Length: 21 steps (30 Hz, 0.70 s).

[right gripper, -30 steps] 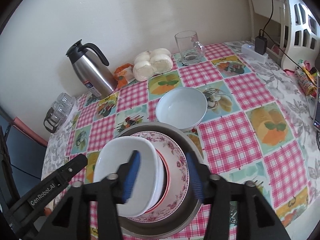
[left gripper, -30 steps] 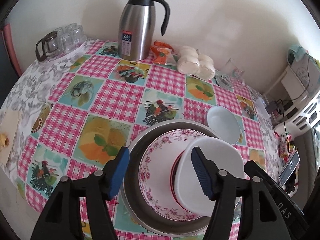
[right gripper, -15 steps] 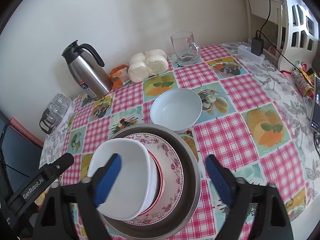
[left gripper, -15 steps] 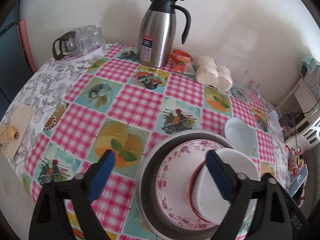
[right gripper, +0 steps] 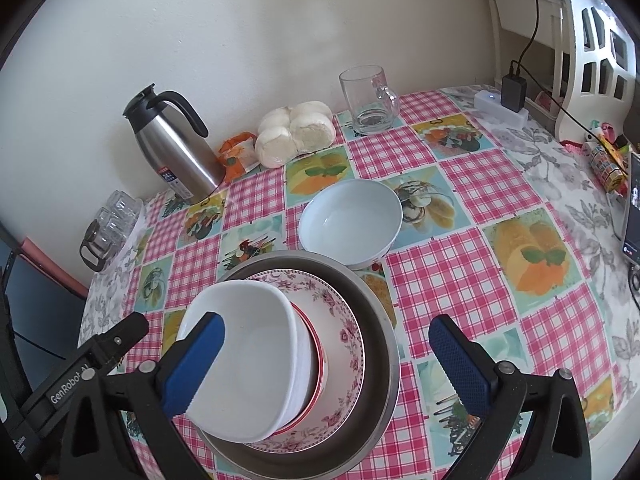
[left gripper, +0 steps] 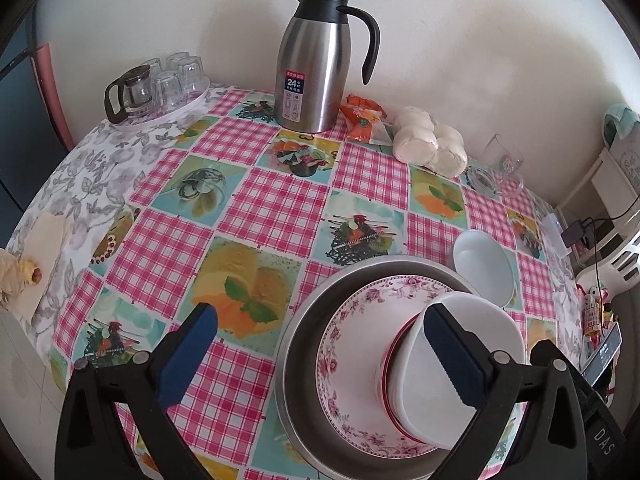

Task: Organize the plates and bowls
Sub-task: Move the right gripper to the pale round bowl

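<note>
- In the left wrist view the left gripper (left gripper: 320, 356) fills the bottom of the frame, its 2 blue pads spread wide with nothing pressed between them; the right-hand pad overlaps the stack only in the line of sight.
- In the right wrist view the right gripper (right gripper: 326, 364) sits at the bottom of the frame, jaws equally wide and holding nothing; its left pad lies in front of the white bowl's rim.
- The stack stands at lower centre of the right wrist view: a steel basin (right gripper: 380, 340) at the bottom, a floral plate (right gripper: 344, 320) inside it, a red-rimmed bowl (right gripper: 318, 354) on the plate, and a white square-ish bowl (right gripper: 248, 344) nested on top, shifted toward the left of the frame.
- In the left wrist view the same stack is at lower right: basin (left gripper: 304, 320), plate (left gripper: 352, 360), white bowl (left gripper: 472, 340).
- Just beyond the basin, touching or nearly touching its rim, a pale blue bowl (right gripper: 350, 220) stands alone on the checked tablecloth (right gripper: 460, 280); in the left wrist view it is at right of centre (left gripper: 484, 264).
- Farther back, near the wall in the right wrist view: a steel thermos jug (right gripper: 172, 148) at upper left, an orange packet (right gripper: 238, 154) beside it, a bag of white buns (right gripper: 296, 134), then a glass mug (right gripper: 368, 100).
- At far left a tray of small glasses (right gripper: 112, 220).
</note>
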### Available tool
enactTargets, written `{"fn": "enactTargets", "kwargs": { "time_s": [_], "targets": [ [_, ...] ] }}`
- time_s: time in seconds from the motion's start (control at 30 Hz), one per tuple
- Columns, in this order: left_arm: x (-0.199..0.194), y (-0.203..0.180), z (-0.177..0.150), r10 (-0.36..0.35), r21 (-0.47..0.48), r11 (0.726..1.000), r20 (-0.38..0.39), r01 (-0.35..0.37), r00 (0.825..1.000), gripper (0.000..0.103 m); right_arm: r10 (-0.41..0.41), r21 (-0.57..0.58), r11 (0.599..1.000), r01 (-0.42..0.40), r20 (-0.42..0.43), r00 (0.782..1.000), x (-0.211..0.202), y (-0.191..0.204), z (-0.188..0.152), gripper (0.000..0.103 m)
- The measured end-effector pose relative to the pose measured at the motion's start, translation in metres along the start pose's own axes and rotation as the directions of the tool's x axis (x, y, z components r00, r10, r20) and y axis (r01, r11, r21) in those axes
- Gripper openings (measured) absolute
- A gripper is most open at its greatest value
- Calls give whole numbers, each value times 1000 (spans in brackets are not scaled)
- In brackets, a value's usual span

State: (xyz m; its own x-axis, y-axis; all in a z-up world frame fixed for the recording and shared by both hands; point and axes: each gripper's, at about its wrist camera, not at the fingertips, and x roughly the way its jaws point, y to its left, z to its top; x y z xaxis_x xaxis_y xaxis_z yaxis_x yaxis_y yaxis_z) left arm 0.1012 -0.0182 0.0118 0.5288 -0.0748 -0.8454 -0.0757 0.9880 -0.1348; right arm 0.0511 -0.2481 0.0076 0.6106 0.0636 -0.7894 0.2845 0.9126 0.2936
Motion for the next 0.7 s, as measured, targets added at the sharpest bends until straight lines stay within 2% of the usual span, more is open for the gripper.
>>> {"fn": "enactTargets", "kwargs": {
  "time_s": [0.33,0.7],
  "targets": [
    [-2,-10,6,-20,-6,1000,12,20,1000,103,-62,80,995,60,27,998,-2,-34,15,103],
    [-7,-45,19,-74,53,996,36,72,997,103,-113,185,977,103,40,993,-2,-81,30,103]
  ]
}}
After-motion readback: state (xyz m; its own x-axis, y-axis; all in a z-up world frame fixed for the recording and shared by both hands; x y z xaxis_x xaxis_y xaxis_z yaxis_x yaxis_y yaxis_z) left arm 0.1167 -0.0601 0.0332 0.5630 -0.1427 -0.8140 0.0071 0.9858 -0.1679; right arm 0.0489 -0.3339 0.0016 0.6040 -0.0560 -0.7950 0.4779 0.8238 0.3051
